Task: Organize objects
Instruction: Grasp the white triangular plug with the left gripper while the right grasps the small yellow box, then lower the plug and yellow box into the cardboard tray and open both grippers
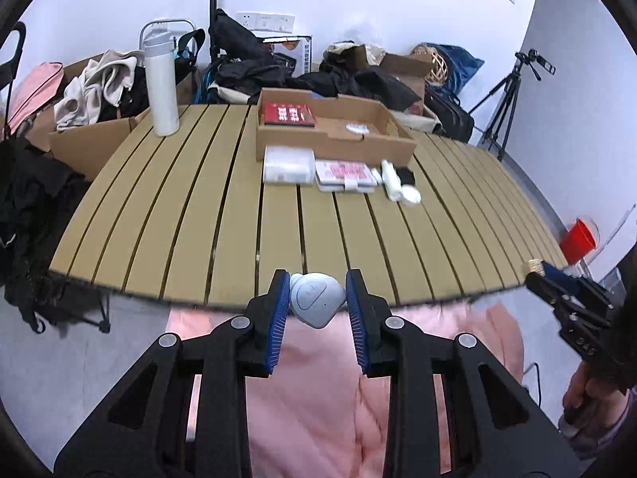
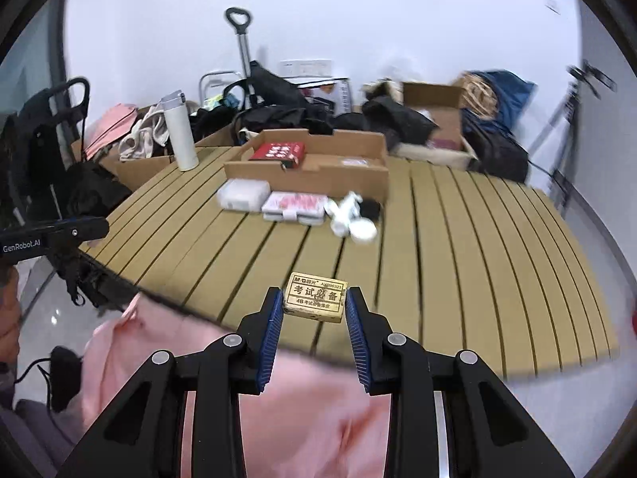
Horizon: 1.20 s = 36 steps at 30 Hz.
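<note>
A: Near first. Left gripper (image 1: 317,298) clamped on a pale blue rounded gadget (image 1: 315,298), over the table's near edge, pink cloth (image 1: 318,378) below.

B: Right gripper (image 2: 314,304)?

A: Pads pinch a yellowish eraser block (image 2: 314,296) by its ends, above the slatted table (image 2: 458,259).

B: Further out?

A: White case (image 2: 243,195), red-patterned box (image 2: 296,205), white tubes (image 2: 350,215) in a row just before the cardboard tray (image 2: 310,169); red book (image 2: 278,152) inside. White bottle (image 2: 180,135) far left.
</note>
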Tool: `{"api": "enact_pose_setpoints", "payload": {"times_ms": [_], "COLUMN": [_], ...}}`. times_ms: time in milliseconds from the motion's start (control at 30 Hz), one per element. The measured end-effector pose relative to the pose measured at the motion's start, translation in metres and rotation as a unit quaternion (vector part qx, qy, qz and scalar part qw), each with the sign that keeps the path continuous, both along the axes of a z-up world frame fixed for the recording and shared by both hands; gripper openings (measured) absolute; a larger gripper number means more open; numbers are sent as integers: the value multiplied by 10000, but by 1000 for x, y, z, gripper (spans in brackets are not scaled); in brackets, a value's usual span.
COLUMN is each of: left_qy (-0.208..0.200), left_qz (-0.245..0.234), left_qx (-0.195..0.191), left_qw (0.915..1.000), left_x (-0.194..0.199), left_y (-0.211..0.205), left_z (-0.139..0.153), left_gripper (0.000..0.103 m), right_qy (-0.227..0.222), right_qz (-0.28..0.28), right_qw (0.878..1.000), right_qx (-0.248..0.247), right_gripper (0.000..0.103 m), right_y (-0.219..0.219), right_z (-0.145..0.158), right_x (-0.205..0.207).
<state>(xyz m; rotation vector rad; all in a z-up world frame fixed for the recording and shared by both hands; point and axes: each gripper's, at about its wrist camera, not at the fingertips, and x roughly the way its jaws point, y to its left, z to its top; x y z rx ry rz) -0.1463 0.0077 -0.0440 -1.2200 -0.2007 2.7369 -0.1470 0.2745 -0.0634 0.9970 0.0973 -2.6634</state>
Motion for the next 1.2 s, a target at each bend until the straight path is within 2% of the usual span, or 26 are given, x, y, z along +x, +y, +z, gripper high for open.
{"api": "enact_pose_setpoints", "payload": {"times_ms": [100, 233, 333, 433, 500, 533, 633, 667, 700, 767, 800, 900, 1000, 1033, 1067, 1100, 1133, 1167, 1200], "left_qy": [85, 210, 57, -47, 107, 150, -289, -394, -506, -522, -513, -718, -923, -892, -854, -779, -779, -835, -887], "left_qz": [-93, -167, -231, -414, -477, -540, -756, -786, -715, -620, -538, -336, -364, -350, -337, -192, -71, -45, -59], "left_qx": [26, 119, 302, 537, 408, 265, 460, 477, 412, 100, -21, -300, -288, -225, -172, -238, -244, -157, 6], "left_qw": [9999, 9996, 9993, 9977, 9980, 9981, 9957, 9950, 9953, 9967, 9972, 9964, 9946, 9951, 9956, 9965, 9966, 9964, 9960], "left_x": [15, 10, -17, -77, -132, -175, -286, -311, -353, -408, -423, -479, -514, -523, -527, -529, -528, -530, -532], "left_y": [4, 5, 1, -2, 3, 11, 24, 28, 33, 42, 42, 44, 49, 50, 50, 48, 46, 42, 38], "left_z": [7, 12, 7, 19, 30, 30, 10, 3, -10, -26, -32, -63, -86, -90, -91, -95, -97, -100, -101], "left_gripper": [25, 25, 25, 25, 25, 25, 25, 25, 25, 25, 25, 25, 26, 32, 39, 43, 43, 43, 49], "right_qy": [295, 531, 381, 89, 111, 152, 191, 143, -4, -442, -756, -1011, -1208, -1298, -1352, -1312, -1216, -1103, -1067], "right_qz": [79, 186, 301, 535, 827, 957, 1169, 1159, 1105, 875, 676, 452, 437, 515, 511, 442, 341, 168, 104], "right_qw": [9994, 9982, 9987, 9985, 9963, 9950, 9924, 9926, 9935, 9951, 9947, 9938, 9917, 9902, 9893, 9899, 9908, 9918, 9926], "right_qx": [177, 200, 128, 66, 189, 226, 333, 336, 266, -110, -164, 142, 54, 41, 174, 319, 479, 621, 565], "right_gripper": [35, 35, 35, 35, 35, 35, 35, 35, 35, 35, 35, 35, 36, 36, 38, 50, 57, 75, 89], "right_y": [-5, -15, -19, -21, -26, -27, -34, -37, -41, -45, -48, -59, -67, -72, -77, -78, -79, -77, -74], "right_z": [11, 23, 13, 10, 25, 33, 45, 44, 39, 22, 6, -26, -48, -55, -63, -67, -71, -74, -78], "right_x": [21, 23, 7, -29, -74, -97, -187, -222, -263, -338, -380, -454, -498, -510, -520, -526, -531, -537, -542]}}
